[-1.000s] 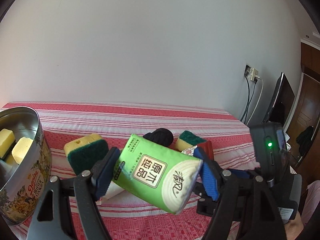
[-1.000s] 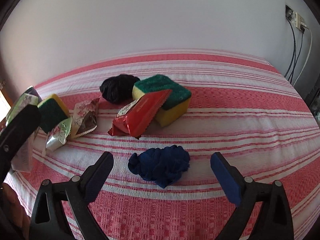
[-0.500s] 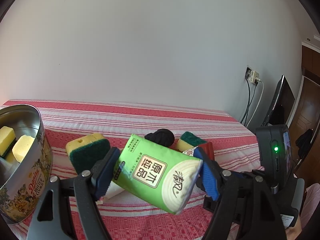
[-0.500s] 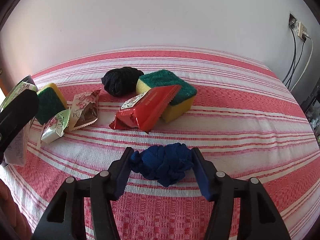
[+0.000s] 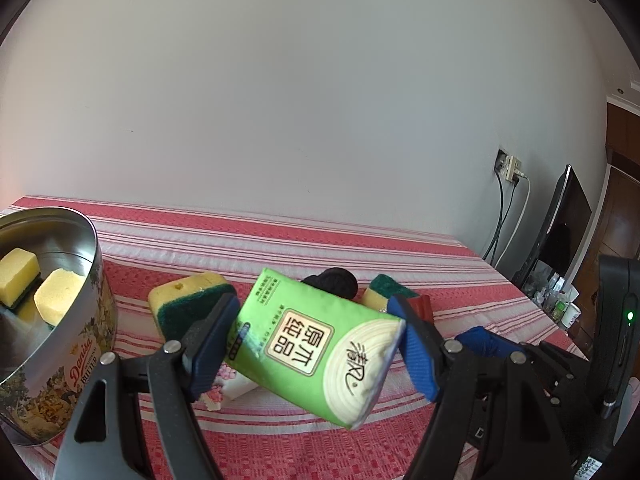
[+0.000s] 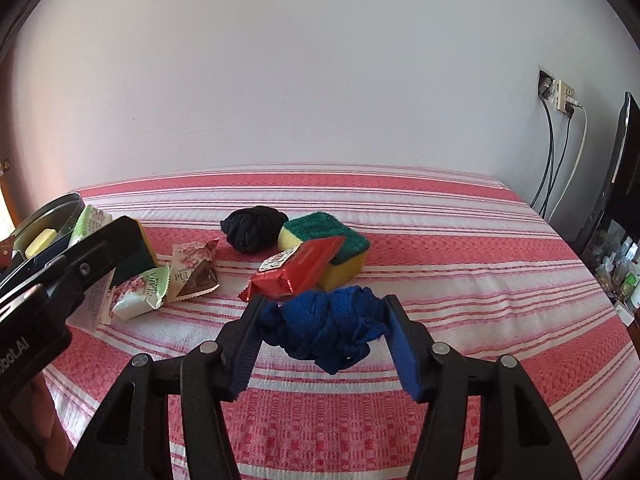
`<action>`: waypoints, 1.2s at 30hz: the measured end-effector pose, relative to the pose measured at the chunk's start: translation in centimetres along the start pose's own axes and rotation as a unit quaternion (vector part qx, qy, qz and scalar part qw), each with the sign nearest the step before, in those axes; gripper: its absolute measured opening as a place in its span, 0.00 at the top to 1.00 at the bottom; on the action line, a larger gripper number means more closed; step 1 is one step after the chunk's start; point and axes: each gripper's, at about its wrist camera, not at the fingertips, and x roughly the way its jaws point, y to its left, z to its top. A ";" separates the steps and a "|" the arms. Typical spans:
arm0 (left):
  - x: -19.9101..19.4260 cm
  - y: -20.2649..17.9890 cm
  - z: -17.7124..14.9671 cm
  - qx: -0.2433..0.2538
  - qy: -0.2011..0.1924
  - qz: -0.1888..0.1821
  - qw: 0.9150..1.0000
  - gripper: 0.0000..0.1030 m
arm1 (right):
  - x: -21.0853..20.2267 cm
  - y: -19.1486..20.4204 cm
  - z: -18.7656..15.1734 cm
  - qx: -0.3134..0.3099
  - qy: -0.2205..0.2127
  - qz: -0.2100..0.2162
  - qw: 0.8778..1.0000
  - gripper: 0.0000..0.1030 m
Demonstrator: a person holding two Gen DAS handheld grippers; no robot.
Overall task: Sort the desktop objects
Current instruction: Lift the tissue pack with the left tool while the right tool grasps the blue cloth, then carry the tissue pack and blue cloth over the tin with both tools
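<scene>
Right wrist view: right claw [image 6: 325, 334] has just been closing and now pinches the blue knitted cloth [image 6: 326, 326], which looks lifted off the striped worktop [image 6: 460, 264]; left wrist view: left claw [image 5: 316, 344] pinches the green tissue pack [image 5: 316, 346], held in the air beside the cookie tin [image 5: 60, 320]; tin already holds yellow sponges [image 5: 38, 286], so sorting seems partly done; left on the worktop: black cloth [image 6: 252, 229], red packet [image 6: 296, 270] leaning on a sponge [image 6: 332, 246], two snack sachets [image 6: 176, 276], another sponge [image 5: 188, 300].
</scene>
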 end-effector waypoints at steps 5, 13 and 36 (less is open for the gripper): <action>-0.8 1.0 -0.1 -0.021 -0.008 0.007 1.000 0.26 | -0.7 1.5 -0.3 -0.005 -0.004 0.012 1.000 0.41; -4.5 3.7 -0.6 -0.038 -0.020 0.029 0.999 0.26 | -3.1 3.9 0.1 -0.015 -0.025 0.027 0.999 0.41; -14.3 12.9 0.0 -0.063 -0.078 0.144 0.985 0.26 | -6.3 14.9 1.6 -0.075 -0.062 0.124 0.987 0.41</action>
